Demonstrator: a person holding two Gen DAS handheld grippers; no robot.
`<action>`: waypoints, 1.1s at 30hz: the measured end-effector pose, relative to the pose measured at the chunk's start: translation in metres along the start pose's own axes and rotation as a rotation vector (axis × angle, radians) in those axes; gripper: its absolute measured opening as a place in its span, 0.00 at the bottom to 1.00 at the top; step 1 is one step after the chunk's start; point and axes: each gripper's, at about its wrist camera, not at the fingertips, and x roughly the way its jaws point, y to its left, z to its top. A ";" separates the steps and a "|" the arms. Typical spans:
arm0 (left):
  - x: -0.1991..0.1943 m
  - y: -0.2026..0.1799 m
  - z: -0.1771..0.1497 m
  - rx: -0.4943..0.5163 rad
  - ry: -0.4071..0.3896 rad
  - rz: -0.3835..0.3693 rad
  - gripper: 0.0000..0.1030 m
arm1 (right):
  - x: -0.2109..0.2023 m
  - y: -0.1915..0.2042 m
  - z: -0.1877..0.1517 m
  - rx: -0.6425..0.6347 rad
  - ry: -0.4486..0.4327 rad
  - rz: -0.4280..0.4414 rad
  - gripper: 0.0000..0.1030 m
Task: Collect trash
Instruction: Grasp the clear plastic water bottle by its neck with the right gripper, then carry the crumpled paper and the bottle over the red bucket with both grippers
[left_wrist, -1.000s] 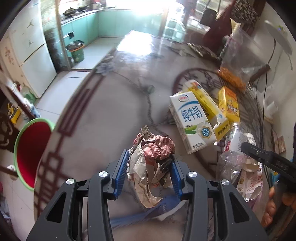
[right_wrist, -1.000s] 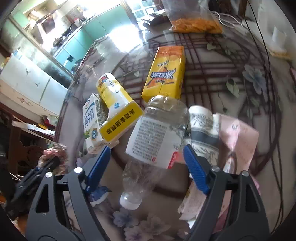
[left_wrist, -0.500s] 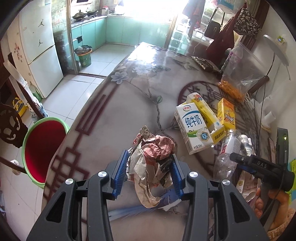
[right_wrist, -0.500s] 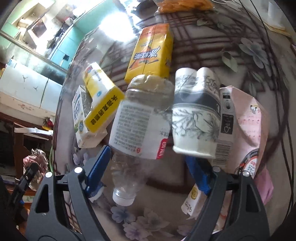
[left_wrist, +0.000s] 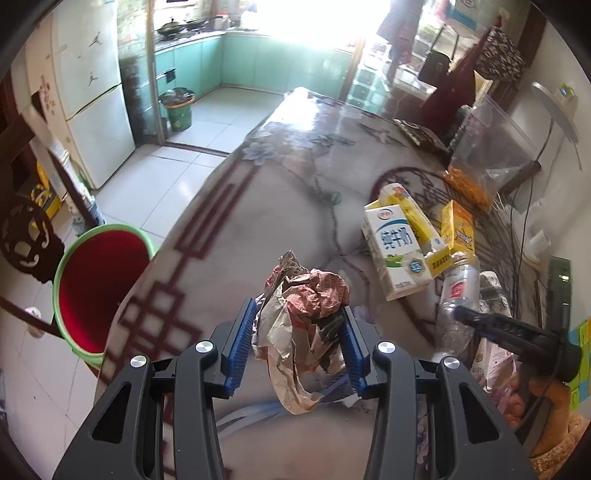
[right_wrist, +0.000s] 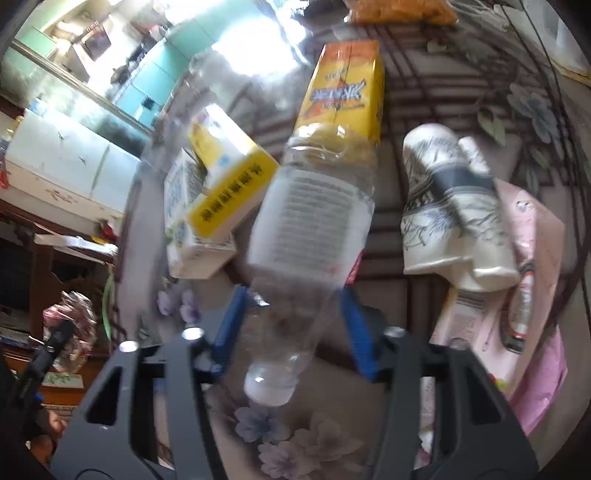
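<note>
Left tool (left_wrist: 297, 341): clamped on crumpled paper (left_wrist: 306, 317).
Right tool (right_wrist: 291, 325): pads narrow around bottle (right_wrist: 310, 236); whether they touch it is unclear.
Cartons (right_wrist: 218, 199): ahead-left on tabletop (right_wrist: 424, 92).

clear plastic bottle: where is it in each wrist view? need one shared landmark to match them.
Left wrist: clear plastic bottle at right, lying past the right gripper's finger.
Right wrist: bottle centre, cap toward the camera, between the right gripper pads.
Shared landmark: white milk carton, left of the bottle in both.
</note>
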 end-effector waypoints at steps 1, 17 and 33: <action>-0.001 0.003 0.000 -0.005 -0.002 -0.001 0.40 | -0.007 0.000 0.001 -0.002 -0.016 -0.005 0.38; -0.010 0.041 0.009 0.018 -0.026 -0.076 0.40 | -0.059 0.047 -0.016 -0.031 -0.149 -0.004 0.14; -0.024 0.137 0.035 0.006 -0.064 -0.039 0.40 | -0.055 0.171 -0.040 -0.151 -0.195 0.054 0.14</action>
